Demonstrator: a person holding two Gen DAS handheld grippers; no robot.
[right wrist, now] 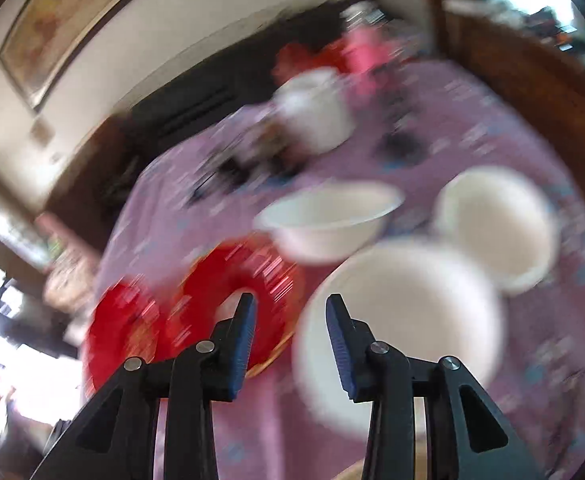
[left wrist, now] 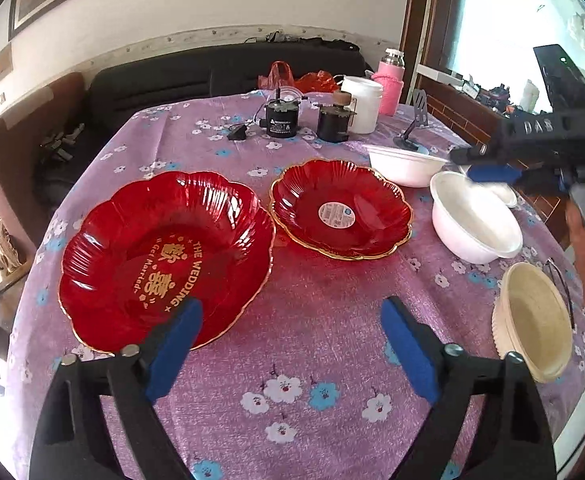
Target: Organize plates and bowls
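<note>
Two red scalloped plates lie on the purple floral tablecloth: a large one with gold lettering (left wrist: pixel 164 256) at left and a smaller gold-rimmed one (left wrist: pixel 340 208) beside it. Three white bowls sit at right: a near one (left wrist: pixel 472 216), a far one (left wrist: pixel 404 164) and one mostly hidden behind the right gripper (left wrist: pixel 504 194). A cream ribbed bowl (left wrist: pixel 532 320) stands at the table's right edge. My left gripper (left wrist: pixel 292 312) is open and empty above the cloth. My right gripper (right wrist: pixel 290 308) is open and empty, hovering over the near white bowl (right wrist: pixel 404 320); its view is blurred.
At the table's far side stand a white jar (left wrist: pixel 362 104), a pink bottle (left wrist: pixel 390 84), two small black devices (left wrist: pixel 282 118), a phone stand (left wrist: pixel 414 128) and red bags (left wrist: pixel 316 80). A dark sofa (left wrist: pixel 196 80) lies behind the table.
</note>
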